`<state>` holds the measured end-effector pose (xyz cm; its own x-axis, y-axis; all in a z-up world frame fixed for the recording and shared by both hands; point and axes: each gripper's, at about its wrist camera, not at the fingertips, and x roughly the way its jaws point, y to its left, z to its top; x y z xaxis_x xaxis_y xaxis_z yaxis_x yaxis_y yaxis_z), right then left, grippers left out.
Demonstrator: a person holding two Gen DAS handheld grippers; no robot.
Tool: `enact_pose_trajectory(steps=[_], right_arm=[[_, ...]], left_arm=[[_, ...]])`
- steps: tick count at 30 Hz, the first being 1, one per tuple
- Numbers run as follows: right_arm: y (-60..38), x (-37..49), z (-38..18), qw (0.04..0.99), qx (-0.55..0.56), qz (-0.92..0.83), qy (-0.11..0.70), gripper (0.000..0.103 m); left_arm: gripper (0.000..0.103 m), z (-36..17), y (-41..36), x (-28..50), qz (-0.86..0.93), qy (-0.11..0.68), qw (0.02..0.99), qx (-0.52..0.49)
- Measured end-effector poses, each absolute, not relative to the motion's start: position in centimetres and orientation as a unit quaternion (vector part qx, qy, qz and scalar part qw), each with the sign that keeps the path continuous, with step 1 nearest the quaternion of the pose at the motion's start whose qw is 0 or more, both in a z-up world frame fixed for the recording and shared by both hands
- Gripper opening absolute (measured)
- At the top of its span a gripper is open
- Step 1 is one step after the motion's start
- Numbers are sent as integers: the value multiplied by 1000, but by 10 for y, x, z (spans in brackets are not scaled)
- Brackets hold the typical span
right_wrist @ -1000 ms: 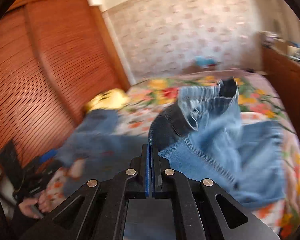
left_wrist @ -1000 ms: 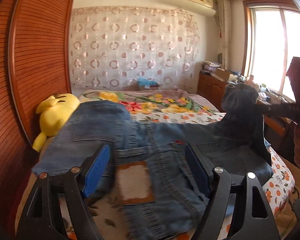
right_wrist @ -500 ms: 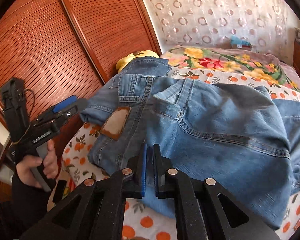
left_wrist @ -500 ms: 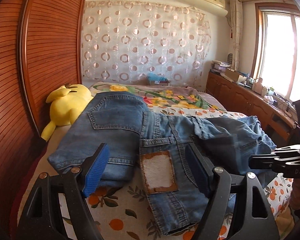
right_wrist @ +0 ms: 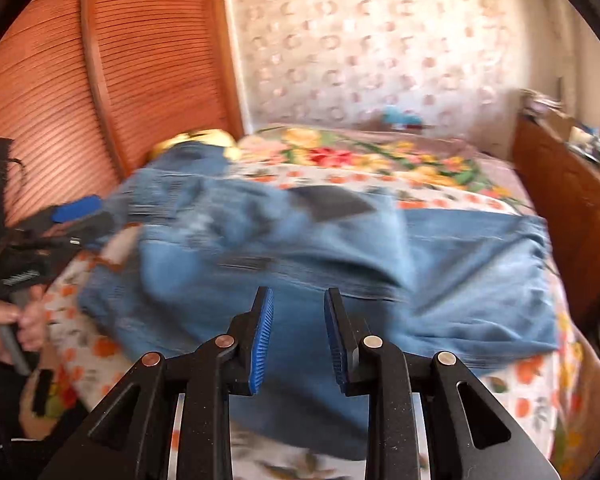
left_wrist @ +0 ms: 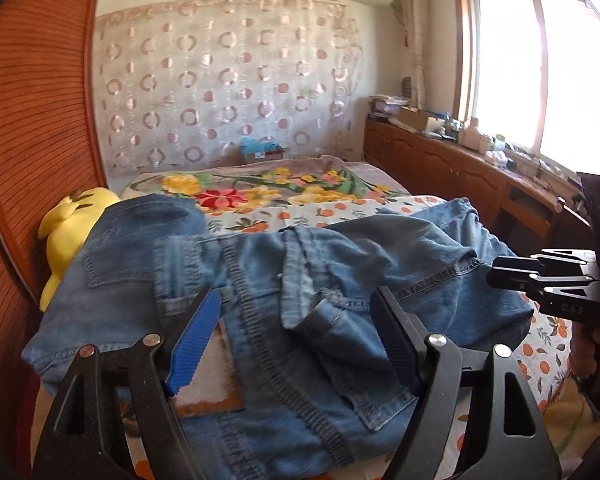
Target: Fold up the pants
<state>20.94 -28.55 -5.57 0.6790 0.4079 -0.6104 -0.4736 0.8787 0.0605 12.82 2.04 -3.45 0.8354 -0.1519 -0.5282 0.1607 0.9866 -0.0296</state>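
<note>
Blue jeans [left_wrist: 284, 280] lie folded over on the flowered bed, waistband and a pale leather label [left_wrist: 208, 380] toward me. My left gripper [left_wrist: 296, 332] hovers open just above the waistband, its blue pads wide apart with denim below them, not pinched. In the right wrist view the jeans [right_wrist: 300, 248] look blurred. The right gripper [right_wrist: 298, 320] hangs over the folded denim with its jaws opening and nothing pinched between the pads. The right gripper [left_wrist: 496, 278] also shows at the right edge of the left wrist view, and the left gripper [right_wrist: 80, 216] at the left of the right one.
A yellow plush toy [left_wrist: 74, 224] lies by the slatted wooden wardrobe [left_wrist: 32, 120] at the left. The bed [left_wrist: 260, 196] has a flowered sheet. A wooden cabinet [left_wrist: 460, 176] with clutter runs under the window on the right. A hand [right_wrist: 16, 320] grips the left tool.
The right gripper let go of the jeans leg, which now lies draped over the rest, and its jaws have parted. It sank toward the bed. The left gripper shifted sideways over the waistband.
</note>
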Motion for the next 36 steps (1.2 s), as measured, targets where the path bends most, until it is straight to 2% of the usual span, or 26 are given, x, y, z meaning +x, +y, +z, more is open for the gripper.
enact_pose_trajectory(steps=[2,5,13,14,16,17,20,23,29,33,36], right_arm=[[-293,215,-61,919,-49,218,325,27],[-300,218,-75,919,-47,199,338,27],[-299,213,-85,919,-36,192,344,35],[-298,212,-86,920,-35,191,341,35],[-300,210,-85,922,-32,191,335,36],[-303,207,-85,924,-29,191,329,36],[-323,200,-90,928,-9,193,318,36],[-334,193,-92,937,10,180,299,38],[-348,183,-93,942,42,175,282,38],[-347,184,-96,939,44,178,292,38],[-342,187,-95,937,31,181,297,38]], left_arm=[[75,-36,11,140,-100,290,952,20],[59,-45,-1,157,-127,331,935,30],[55,-70,-7,172,-117,391,911,51],[46,-71,-8,170,-119,392,910,57],[37,-75,-10,167,-114,394,910,68],[28,-75,-10,165,-117,393,910,68],[18,-70,-7,156,-128,383,913,62],[15,-52,-1,139,-136,352,925,40],[14,-6,24,89,-124,282,951,0],[15,-20,38,68,-116,312,943,1],[20,-37,40,67,-103,335,936,8]])
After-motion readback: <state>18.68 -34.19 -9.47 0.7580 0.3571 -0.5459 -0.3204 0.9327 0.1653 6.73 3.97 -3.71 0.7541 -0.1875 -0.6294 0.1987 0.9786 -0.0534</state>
